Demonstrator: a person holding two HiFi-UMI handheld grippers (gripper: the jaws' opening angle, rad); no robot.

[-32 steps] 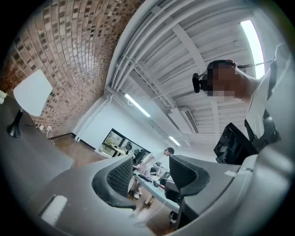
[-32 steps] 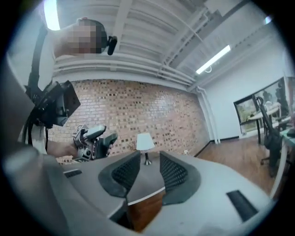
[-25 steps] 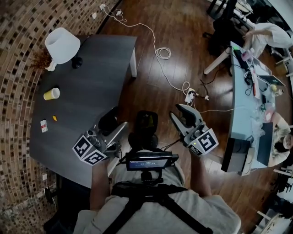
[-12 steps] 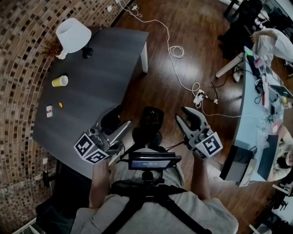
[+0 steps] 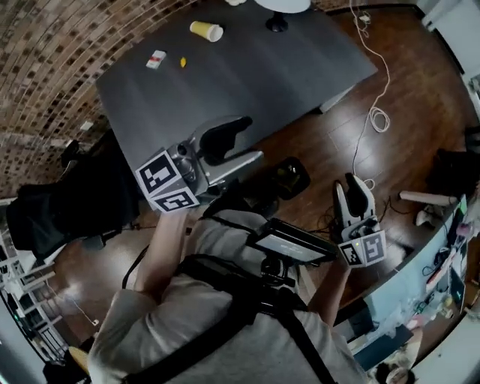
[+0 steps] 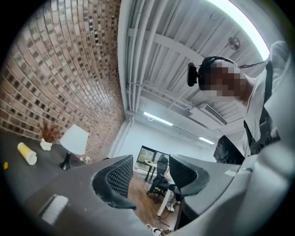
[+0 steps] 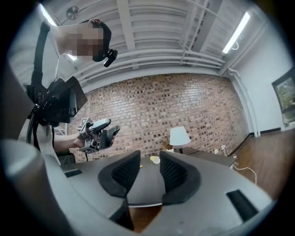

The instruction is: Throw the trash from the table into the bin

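- Brick wall [image 5: 45,60] curves round 9 to 11 o'clock in the head view, and dark wood floor [image 5: 337,142] fills the 3 o'clock side.
- At 12 o'clock stands a dark grey desk [image 5: 285,67], with most of its top bare.
- On the desk's far edge, at 1 o'clock, sits a white lamp [image 5: 279,21] on a black foot.
- Across the floor at 2 o'clock trails a white cable [image 5: 375,116].
- On the floor, just past the desk's near corner, sits a black container [image 5: 289,178]; its contents cannot be made out.
- Over the desk's near edge hovers the left hand-held gripper [image 5: 253,139], pointing to 2 o'clock, its jaws apart with nothing between them.
- Above the floor at 4 o'clock is the right hand-held gripper [image 5: 355,184], pointing to 12 o'clock, its jaws parted by a narrow gap and empty.
- A yellow cup [image 5: 205,30] lies on its side on the desk at 11 o'clock, well apart from both grippers.
- At the cup's 8 o'clock lies a small white packet [image 5: 156,59].
- A tiny yellow scrap [image 5: 182,62] rests at the cup's 7 o'clock, near the packet.
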